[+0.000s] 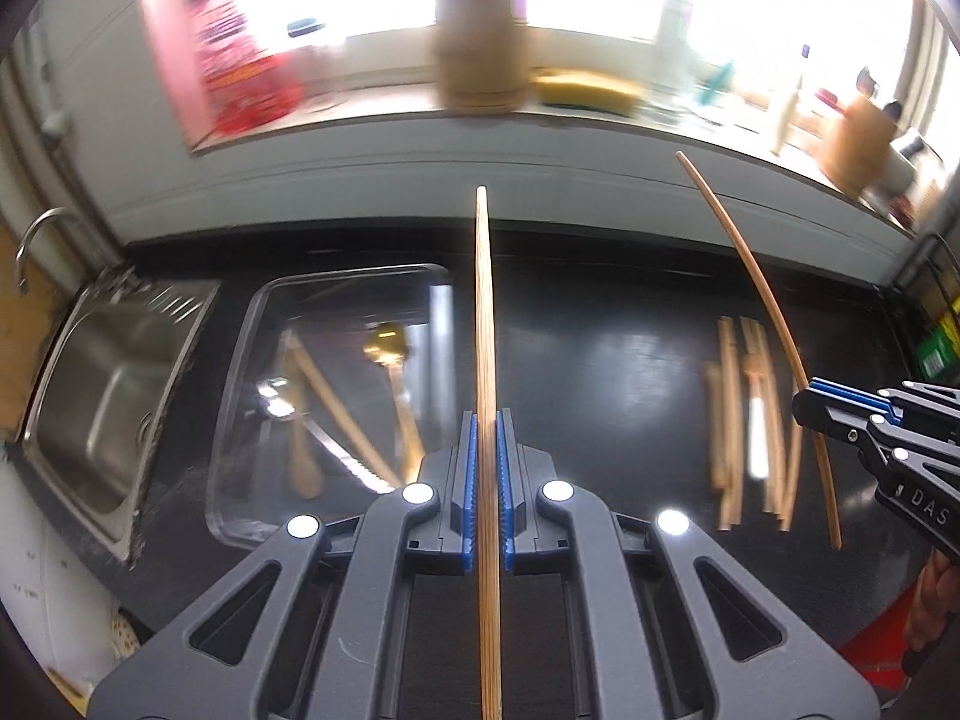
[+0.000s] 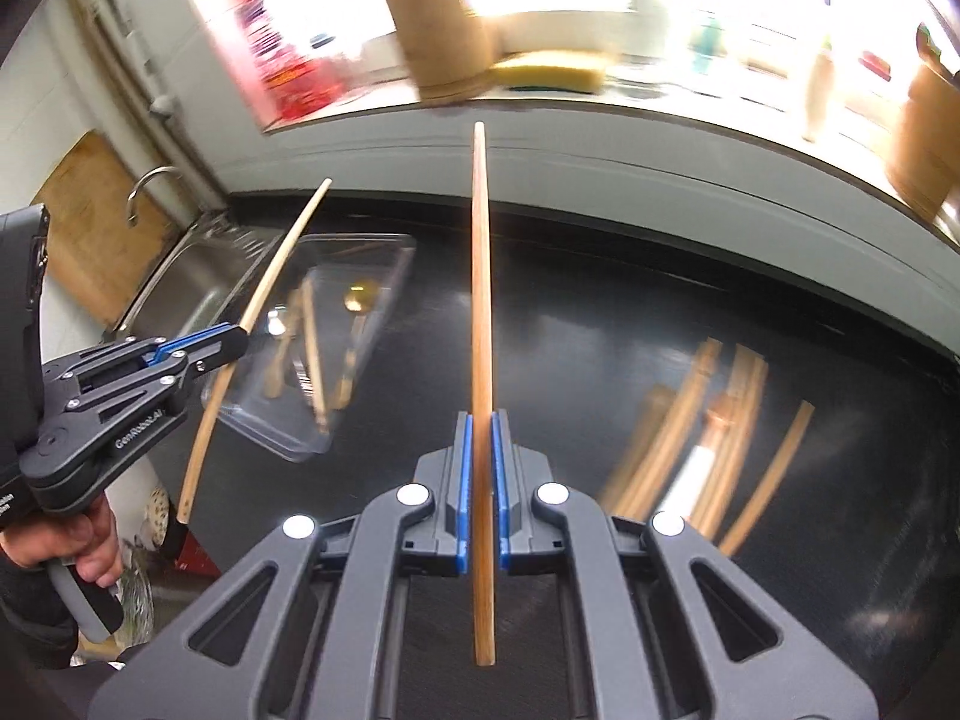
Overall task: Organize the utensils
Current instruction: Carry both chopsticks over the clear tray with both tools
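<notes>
Left tongs (image 1: pixel 487 450) and right tongs (image 2: pixel 480 450) each clamp one chopstick (image 1: pixel 485 330) (its lower end cut off); loose chopsticks (image 1: pixel 753 420) at right blur on the counter (image 1: pixel 600 312).

"das" on the right gripper (image 1: pixel 840 414); "genrobot.ai" on the left gripper (image 2: pixel 240 339)

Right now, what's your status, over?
Left gripper shut on a wooden chopstick; right gripper likewise. Clear plastic tray ahead. Nothing blocking.

- My worktop: black countertop (image 1: pixel 600 312), steel sink (image 1: pixel 114 384) set in at its left end.
- On it: clear tray (image 1: pixel 252 324); loose wooden sticks (image 1: pixel 750 420), well apart.
</notes>
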Motion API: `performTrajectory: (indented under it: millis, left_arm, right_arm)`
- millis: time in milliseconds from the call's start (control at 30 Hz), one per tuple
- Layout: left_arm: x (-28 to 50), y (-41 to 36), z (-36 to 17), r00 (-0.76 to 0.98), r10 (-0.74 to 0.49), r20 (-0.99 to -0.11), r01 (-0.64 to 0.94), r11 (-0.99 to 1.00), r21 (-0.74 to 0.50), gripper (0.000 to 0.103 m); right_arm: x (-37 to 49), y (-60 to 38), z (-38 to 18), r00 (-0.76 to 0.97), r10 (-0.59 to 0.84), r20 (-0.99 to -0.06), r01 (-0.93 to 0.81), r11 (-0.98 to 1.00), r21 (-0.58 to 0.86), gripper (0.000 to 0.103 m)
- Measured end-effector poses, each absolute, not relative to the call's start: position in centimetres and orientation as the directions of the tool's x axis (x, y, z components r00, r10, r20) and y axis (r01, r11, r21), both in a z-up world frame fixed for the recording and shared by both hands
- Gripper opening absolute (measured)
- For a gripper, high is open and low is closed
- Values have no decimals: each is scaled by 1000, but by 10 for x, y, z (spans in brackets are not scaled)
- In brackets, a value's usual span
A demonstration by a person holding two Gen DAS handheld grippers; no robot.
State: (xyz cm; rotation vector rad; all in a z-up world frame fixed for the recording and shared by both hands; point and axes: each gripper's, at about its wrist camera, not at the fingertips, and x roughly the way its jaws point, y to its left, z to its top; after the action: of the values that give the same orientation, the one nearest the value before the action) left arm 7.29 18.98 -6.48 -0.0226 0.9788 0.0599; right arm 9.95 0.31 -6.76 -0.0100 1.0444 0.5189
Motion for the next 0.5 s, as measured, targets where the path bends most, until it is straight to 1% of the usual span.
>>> performTrajectory:
  millis: [267, 500]
  left_arm:
    - [74, 272, -79, 522, 105, -846, -196, 981, 1, 6]
    - [91, 327, -107, 480, 106, -871, -337, 939, -71, 6]
  right_arm:
    - [118, 111, -80, 297, 478, -826, -533, 801, 272, 7]
    - [150, 186, -111, 156, 504, -849, -598, 733, 326, 7]
